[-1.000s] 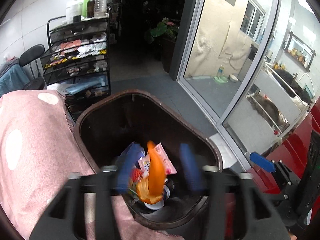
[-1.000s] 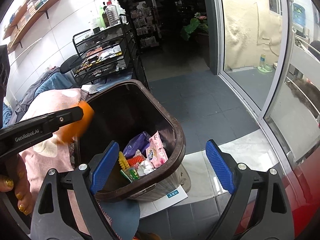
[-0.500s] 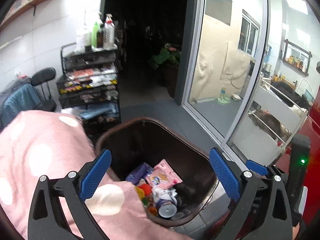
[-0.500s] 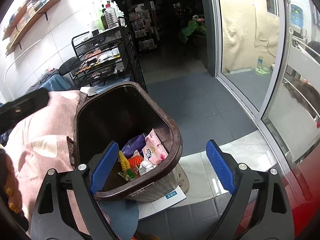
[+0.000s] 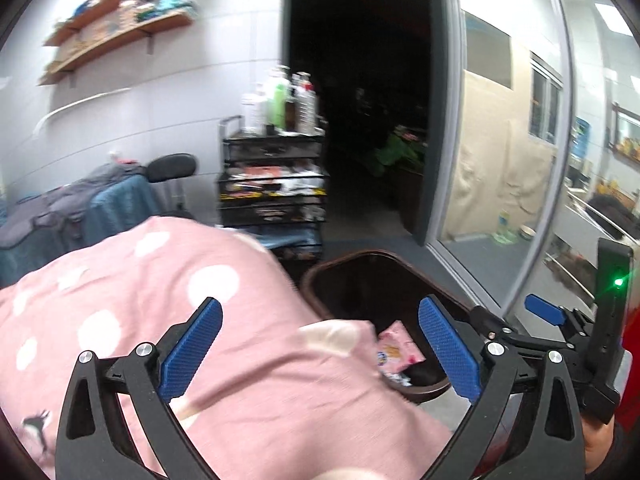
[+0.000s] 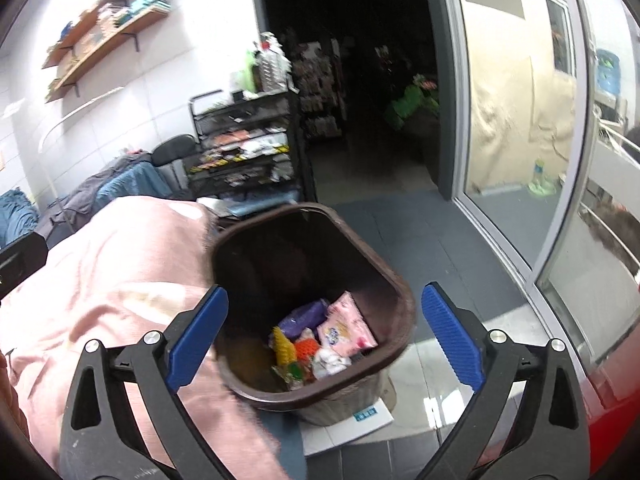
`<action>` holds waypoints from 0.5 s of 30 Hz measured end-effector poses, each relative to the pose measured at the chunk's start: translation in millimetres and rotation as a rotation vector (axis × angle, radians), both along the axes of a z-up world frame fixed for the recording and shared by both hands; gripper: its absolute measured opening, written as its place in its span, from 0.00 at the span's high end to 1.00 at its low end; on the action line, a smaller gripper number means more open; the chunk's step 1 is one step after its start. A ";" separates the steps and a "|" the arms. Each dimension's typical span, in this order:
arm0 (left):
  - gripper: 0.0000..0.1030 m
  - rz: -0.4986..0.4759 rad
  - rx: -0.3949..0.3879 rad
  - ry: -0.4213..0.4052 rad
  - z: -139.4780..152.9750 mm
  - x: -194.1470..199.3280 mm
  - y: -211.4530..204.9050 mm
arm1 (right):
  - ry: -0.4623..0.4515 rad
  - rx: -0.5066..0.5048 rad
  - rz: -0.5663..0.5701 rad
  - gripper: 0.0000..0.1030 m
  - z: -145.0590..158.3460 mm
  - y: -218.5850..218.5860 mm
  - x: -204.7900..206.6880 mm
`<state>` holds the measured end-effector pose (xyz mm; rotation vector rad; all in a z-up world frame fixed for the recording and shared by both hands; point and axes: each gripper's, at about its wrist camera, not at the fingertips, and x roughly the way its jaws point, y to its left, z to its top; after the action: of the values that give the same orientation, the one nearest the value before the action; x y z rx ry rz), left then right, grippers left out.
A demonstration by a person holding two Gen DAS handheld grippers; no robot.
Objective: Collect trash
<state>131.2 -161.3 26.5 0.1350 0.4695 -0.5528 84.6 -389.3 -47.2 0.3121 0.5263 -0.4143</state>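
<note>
The left gripper [image 5: 320, 350] has its blue pads wide apart and holds nothing; it hangs above a pink dotted cloth [image 5: 168, 312]. The right gripper [image 6: 324, 336] is also spread wide and empty, above the brown trash bin [image 6: 400, 300]. The bin stands on the floor, touching the cloth's right edge. Inside it, at the bottom, lie a pink packet [image 6: 346, 326], a purple wrapper [image 6: 304, 314] and other small trash. Behind the bin stands a black wire rack [image 6: 244, 148].

Bright daylight through glass, dark doorway, motion blur, fisheye-warped edges.
</note>
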 end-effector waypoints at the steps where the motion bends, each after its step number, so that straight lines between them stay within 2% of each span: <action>1: 0.05 0.023 -0.003 -0.005 0.8 -1.8 6.3 | -0.016 -0.004 0.021 0.07 3.0 9.5 -1.6; 10: 0.05 0.236 -0.058 -0.053 0.7 -32.3 65.9 | -0.122 -0.104 0.125 0.05 22.6 76.5 -19.0; 15: 0.05 0.310 -0.064 -0.065 -4.3 -48.1 87.6 | -0.167 -0.147 0.191 0.05 28.2 106.3 -33.6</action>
<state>83.1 -73.8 22.3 0.0175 0.3995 -0.2587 51.0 -283.1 -19.0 0.1508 0.3564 -0.2380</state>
